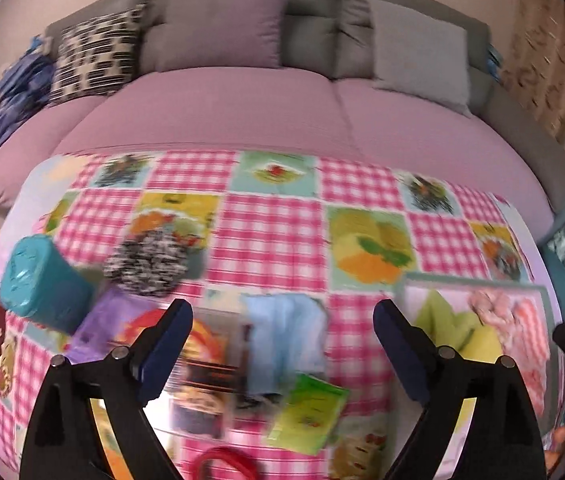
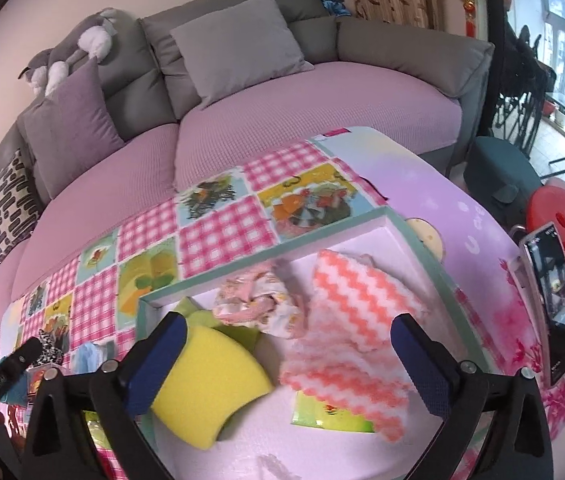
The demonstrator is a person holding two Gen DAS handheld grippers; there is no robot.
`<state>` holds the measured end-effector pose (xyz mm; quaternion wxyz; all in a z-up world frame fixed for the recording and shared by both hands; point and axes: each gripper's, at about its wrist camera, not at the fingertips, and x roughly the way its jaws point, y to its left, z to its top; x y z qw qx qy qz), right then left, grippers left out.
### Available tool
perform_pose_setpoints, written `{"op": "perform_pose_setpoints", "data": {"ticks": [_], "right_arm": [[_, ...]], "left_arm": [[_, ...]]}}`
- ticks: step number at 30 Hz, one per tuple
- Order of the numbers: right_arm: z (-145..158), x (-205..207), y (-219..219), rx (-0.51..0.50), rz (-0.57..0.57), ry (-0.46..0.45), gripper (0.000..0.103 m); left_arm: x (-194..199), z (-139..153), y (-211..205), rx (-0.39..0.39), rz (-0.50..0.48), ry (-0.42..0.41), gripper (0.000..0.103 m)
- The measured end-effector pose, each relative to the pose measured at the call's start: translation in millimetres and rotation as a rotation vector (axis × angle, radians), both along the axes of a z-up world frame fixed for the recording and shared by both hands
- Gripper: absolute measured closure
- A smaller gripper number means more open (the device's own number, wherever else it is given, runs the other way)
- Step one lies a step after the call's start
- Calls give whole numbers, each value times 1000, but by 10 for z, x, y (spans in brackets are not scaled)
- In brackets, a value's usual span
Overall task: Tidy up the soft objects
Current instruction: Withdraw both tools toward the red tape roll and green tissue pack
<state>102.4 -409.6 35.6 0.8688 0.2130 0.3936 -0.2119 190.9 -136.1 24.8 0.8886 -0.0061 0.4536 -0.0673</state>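
Observation:
My left gripper (image 1: 282, 316) is open and empty above a light blue cloth (image 1: 284, 340) on the checked tablecloth. A black-and-white fuzzy ball (image 1: 146, 260), a teal container (image 1: 42, 284) and a purple packet (image 1: 106, 320) lie to its left. My right gripper (image 2: 288, 338) is open and empty over a white tray (image 2: 366, 236) that holds a yellow sponge (image 2: 210, 380), a pink-and-white zigzag cloth (image 2: 346, 344) and a bundled pink patterned cloth (image 2: 262, 304). The tray also shows in the left wrist view (image 1: 478, 280).
A green packet (image 1: 308, 412) and a red ring (image 1: 226, 460) lie near the table's front. A phone (image 2: 554, 304) stands at the right by a red stool (image 2: 562, 216). A sofa (image 2: 314, 96) with cushions sits behind the table.

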Motion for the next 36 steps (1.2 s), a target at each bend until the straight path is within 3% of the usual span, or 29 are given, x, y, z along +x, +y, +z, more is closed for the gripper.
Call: {"op": "perform_pose_setpoints", "data": {"ticks": [9, 16, 29, 36], "right_arm": [[94, 137, 411, 2, 90, -71, 0], [51, 129, 790, 15, 196, -82, 0], [-196, 127, 1535, 66, 385, -32, 0], [-384, 16, 1760, 73, 402, 40, 0]], "left_arm": [[-20, 133, 641, -59, 159, -38, 11], [-165, 125, 913, -110, 205, -42, 11], [-416, 22, 1346, -146, 241, 2, 11], [-566, -160, 1454, -156, 231, 62, 11]]}}
